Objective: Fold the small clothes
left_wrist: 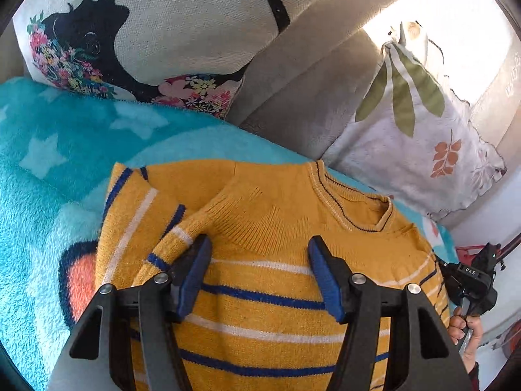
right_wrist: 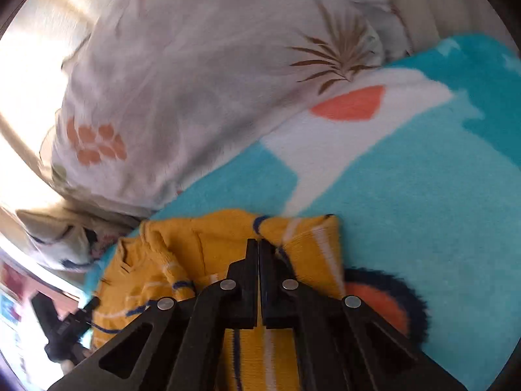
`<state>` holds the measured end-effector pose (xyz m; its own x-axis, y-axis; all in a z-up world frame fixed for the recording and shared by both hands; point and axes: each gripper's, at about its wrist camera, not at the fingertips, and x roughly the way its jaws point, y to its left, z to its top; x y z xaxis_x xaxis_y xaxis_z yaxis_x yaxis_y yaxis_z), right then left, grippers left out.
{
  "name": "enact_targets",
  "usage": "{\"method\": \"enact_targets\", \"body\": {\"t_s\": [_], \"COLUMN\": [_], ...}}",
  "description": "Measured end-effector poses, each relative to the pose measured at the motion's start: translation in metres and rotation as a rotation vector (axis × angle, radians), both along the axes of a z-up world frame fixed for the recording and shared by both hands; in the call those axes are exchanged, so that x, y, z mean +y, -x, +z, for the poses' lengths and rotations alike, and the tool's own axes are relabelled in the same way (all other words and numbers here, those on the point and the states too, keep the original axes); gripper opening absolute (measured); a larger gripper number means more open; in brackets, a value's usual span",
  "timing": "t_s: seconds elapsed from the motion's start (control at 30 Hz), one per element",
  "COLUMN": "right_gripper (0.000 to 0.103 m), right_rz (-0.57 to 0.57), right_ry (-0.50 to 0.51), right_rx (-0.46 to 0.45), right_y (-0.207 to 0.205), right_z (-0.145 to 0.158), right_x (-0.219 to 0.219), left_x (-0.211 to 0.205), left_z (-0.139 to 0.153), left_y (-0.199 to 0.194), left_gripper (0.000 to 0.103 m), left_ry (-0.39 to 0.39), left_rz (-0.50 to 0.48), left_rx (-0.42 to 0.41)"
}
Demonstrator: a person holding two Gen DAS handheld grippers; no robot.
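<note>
A small yellow knit sweater (left_wrist: pixel 270 224) with blue and white stripes lies on a turquoise fleece blanket (left_wrist: pixel 49 169). One sleeve (left_wrist: pixel 143 208) is folded in over its chest. My left gripper (left_wrist: pixel 260 247) is open just above the chest, with nothing between the blue pads (left_wrist: pixel 195 267). In the right wrist view my right gripper (right_wrist: pixel 259 244) is shut over the sweater (right_wrist: pixel 202 244), at the folded sleeve's edge (right_wrist: pixel 306 244); whether it pinches cloth is unclear. The right gripper (left_wrist: pixel 472 280) also shows at the right edge of the left wrist view.
A cushion with a black figure and flowers (left_wrist: pixel 136 32) and a leaf-print pillow (left_wrist: pixel 410 137) lean on the beige sofa back (left_wrist: pixel 302 97) behind the blanket. The leaf-print pillow (right_wrist: pixel 182 91) lies close beyond the sweater in the right wrist view.
</note>
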<state>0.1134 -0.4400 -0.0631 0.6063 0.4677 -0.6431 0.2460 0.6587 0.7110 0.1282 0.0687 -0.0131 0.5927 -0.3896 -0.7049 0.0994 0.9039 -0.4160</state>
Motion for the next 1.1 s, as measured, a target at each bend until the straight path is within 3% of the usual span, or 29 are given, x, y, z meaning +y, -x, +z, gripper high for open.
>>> {"method": "enact_targets", "body": {"t_s": [0.03,0.1,0.2,0.3,0.33,0.5,0.6,0.7,0.87,1.1], "right_gripper": [0.0,0.0,0.004,0.044,0.049,0.053,0.055,0.065,0.065,0.065], "right_rz": [-0.006,0.004,0.021,0.014,0.008,0.068,0.103,0.161,0.286,0.479], "right_ry": [-0.017,0.055,0.181,0.287,0.328,0.518,0.606,0.58,0.395,0.357], "right_rx": [-0.001,0.006,0.01,0.005,0.002,0.01,-0.052,-0.076,-0.051,-0.07], "right_y": [0.003,0.007,0.015,0.032,0.04,0.072,0.092,0.099,0.093,0.077], "right_z": [-0.001,0.008,0.03,0.053,0.061,0.088,0.105,0.118,0.118,0.118], "right_x": [-0.004,-0.001,0.008,0.012,0.01,0.019,0.034,0.055,0.097,0.189], "left_x": [0.002,0.006,0.007,0.018,0.025,0.072,0.093,0.102,0.094,0.079], "left_z": [0.0,0.004,0.02,0.043,0.05,0.075,0.074,0.064,0.039,0.008], "left_y": [0.0,0.003,0.014,0.035,0.043,0.079,0.098,0.115,0.132,0.132], "left_gripper": [0.062,0.061,0.061,0.061,0.061,0.061,0.062,0.062,0.063,0.067], "left_ry": [0.006,-0.005,-0.154,-0.297,-0.305,-0.241,-0.187,-0.153,-0.098,-0.009], "left_rz": [0.005,0.018,0.07,0.131,0.143,0.205,0.219,0.215,0.189,0.146], "left_rx": [0.003,0.01,-0.018,-0.08,-0.093,-0.094,-0.061,-0.02,0.021,0.077]}}
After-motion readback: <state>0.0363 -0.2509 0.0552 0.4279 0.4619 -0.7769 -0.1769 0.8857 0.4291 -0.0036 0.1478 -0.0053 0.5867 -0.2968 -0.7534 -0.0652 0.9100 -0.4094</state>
